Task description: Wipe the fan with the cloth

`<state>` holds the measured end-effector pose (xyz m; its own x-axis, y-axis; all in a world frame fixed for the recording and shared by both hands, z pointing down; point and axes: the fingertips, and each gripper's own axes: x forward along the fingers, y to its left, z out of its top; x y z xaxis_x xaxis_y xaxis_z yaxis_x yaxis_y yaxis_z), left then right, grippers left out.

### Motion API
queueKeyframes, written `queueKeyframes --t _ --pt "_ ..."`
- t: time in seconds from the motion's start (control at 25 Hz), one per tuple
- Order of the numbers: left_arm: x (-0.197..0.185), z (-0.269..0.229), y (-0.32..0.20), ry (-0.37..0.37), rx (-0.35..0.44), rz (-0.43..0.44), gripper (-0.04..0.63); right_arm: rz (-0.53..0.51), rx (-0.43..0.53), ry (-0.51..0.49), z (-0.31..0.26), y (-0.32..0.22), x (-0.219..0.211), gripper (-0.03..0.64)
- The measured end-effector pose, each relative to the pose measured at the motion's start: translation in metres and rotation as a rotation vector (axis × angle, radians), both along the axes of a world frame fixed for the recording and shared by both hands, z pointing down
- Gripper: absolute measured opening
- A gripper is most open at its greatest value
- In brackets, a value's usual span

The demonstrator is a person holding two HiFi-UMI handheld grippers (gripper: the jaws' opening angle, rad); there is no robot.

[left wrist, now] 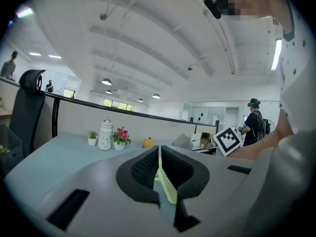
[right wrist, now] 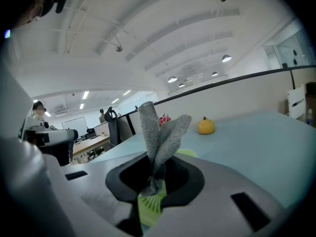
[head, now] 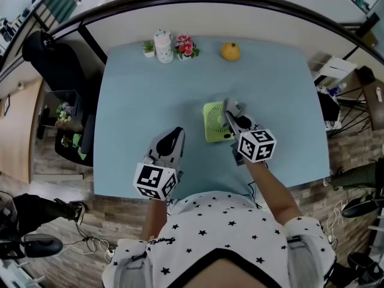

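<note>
Pale blue table (head: pixel 132 101) is filling the middle of the head view, with a grey partition (head: pixel 198 17) running along its far edge. Along that far edge a small potted plant (head: pixel 149 48), a white jar (head: pixel 163 45), pink flowers (head: pixel 185 47) and an orange fruit (head: pixel 230 51) are standing in a row. A black office chair (head: pixel 54 59) is sitting off the far left corner on a wood-pattern floor (head: pixel 42 161). The gripper views are showing an open office with a ribbed white ceiling and round lamps.

The green fan (head: pixel 215 122) is lying flat on the table, right of centre and nearer the person than the row of ornaments.

The right gripper (head: pixel 233 116) is hovering over the fan's right part. Its jaws are clenching a grey cloth (right wrist: pixel 160 132), pinched low between the black pads, with two folds sticking up past the tips. Green fan grille is showing just below the pinch (contact between cloth and fan cannot be made out). In the head view the cloth (head: pixel 233 107) is sitting above the fan's far right corner.

The left gripper (head: pixel 176 134) is resting low over the near left of the table, apart from the fan. Its jaws are drawn together to a thin slit with nothing gripped; a green sliver is showing through the gap.

The right forearm (head: pixel 276 188) is reaching forward and slightly left, bare from a short sleeve. The left arm is tucked close under a star-print shirt (head: pixel 216 227).
</note>
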<state>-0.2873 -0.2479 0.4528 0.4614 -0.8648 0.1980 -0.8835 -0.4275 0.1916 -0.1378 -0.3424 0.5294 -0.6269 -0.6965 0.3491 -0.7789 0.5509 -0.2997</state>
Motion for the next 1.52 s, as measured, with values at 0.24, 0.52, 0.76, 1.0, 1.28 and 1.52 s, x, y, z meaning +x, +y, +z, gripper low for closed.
queueKeyframes --t 0.24,0.52,0.76,1.0,1.28,1.52 --pt "-0.006 -0.001 0.002 0.001 0.000 -0.020 0.040 -0.128 -0.026 0.026 0.015 0.019 -0.047 0.055" --pt "-0.015 0.000 0.005 0.004 -0.004 -0.048 0.040 -0.215 -0.057 0.085 0.040 0.035 -0.074 0.054" --pt "-0.015 0.001 0.004 0.002 -0.006 -0.052 0.040 -0.219 -0.067 0.106 0.048 0.033 -0.072 0.054" --pt "-0.011 0.002 0.004 0.003 -0.007 -0.037 0.040 -0.185 -0.061 0.102 0.046 0.028 -0.058 0.054" --pt "-0.004 0.002 0.003 0.015 -0.011 -0.017 0.040 -0.114 -0.053 0.103 0.041 0.018 -0.029 0.054" --pt "-0.002 0.000 0.001 0.021 -0.014 -0.004 0.040 -0.033 -0.055 0.111 0.040 0.011 0.004 0.054"
